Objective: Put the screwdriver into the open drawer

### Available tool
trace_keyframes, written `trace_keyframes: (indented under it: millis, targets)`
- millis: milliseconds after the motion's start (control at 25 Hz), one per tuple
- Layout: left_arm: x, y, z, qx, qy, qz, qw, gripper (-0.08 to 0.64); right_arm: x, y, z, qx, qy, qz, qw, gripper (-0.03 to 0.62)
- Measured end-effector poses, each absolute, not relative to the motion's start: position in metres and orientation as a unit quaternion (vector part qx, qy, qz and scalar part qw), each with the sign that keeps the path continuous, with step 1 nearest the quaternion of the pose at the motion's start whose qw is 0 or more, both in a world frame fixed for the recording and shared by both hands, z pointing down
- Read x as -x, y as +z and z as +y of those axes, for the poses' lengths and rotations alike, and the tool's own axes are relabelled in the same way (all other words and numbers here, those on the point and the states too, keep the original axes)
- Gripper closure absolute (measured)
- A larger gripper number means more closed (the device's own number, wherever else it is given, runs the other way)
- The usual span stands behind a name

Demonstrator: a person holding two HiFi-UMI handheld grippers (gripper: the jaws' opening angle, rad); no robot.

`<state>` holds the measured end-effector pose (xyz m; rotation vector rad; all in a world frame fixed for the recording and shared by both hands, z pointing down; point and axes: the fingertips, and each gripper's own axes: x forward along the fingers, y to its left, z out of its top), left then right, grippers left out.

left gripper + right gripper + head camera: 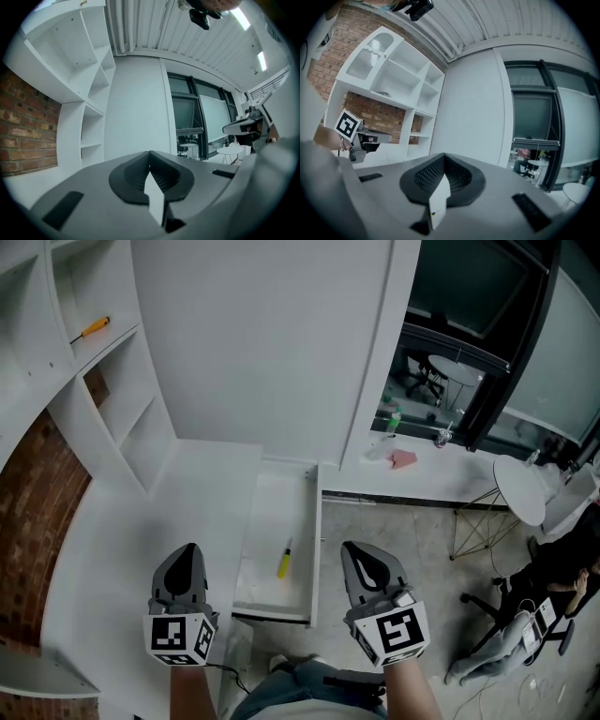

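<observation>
A yellow-handled screwdriver (283,560) lies inside the open white drawer (315,549), along its length. A second screwdriver with an orange handle (94,329) rests on an upper shelf at the far left. My left gripper (191,547) hovers over the white counter to the left of the drawer, its jaws shut with nothing between them (150,153). My right gripper (351,547) hangs just right of the drawer's side wall, also shut and empty (444,156). Both point level toward the white wall panel.
White open shelving (112,390) and a brick wall (37,512) stand at the left. A tall white panel (272,343) rises behind the drawer. A ledge with a pink item (404,458), a round white table (521,487) and a seated person (553,577) are at the right.
</observation>
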<state>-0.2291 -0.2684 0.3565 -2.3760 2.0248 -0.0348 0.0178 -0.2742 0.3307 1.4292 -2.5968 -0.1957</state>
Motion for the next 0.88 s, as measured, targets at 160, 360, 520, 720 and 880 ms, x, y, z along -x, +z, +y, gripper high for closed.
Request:
trace_keyframes:
  millis: [160,360,520,720,880]
  targets:
    - [0.225,0.351,-0.260,0.764,-0.011,0.644,0.022,0.546,-0.019,0.323,-0.266,-0.481,-0.075,-0.870,0.078,0.584]
    - [0.221,0.350,-0.259,0.764,-0.010,0.644,0.024,0.546,-0.026,0.318,-0.266,-0.487,-0.079,-0.867,0.073,0.584]
    - [0.211,0.341,-0.251,0.765,-0.008,0.644,0.031,0.546,-0.037,0.310,-0.257,-0.489,-0.083,-0.866,0.070,0.584]
    - [0.201,0.335,-0.255,0.767,-0.008,0.640,0.039,0.546,-0.041,0.307,-0.260,-0.484,-0.089,-0.868,0.068,0.584]
    - [0.192,0.330,-0.258,0.769,-0.010,0.637,0.045,0.546,-0.044,0.304,-0.260,-0.480,-0.090,-0.870,0.062,0.584]
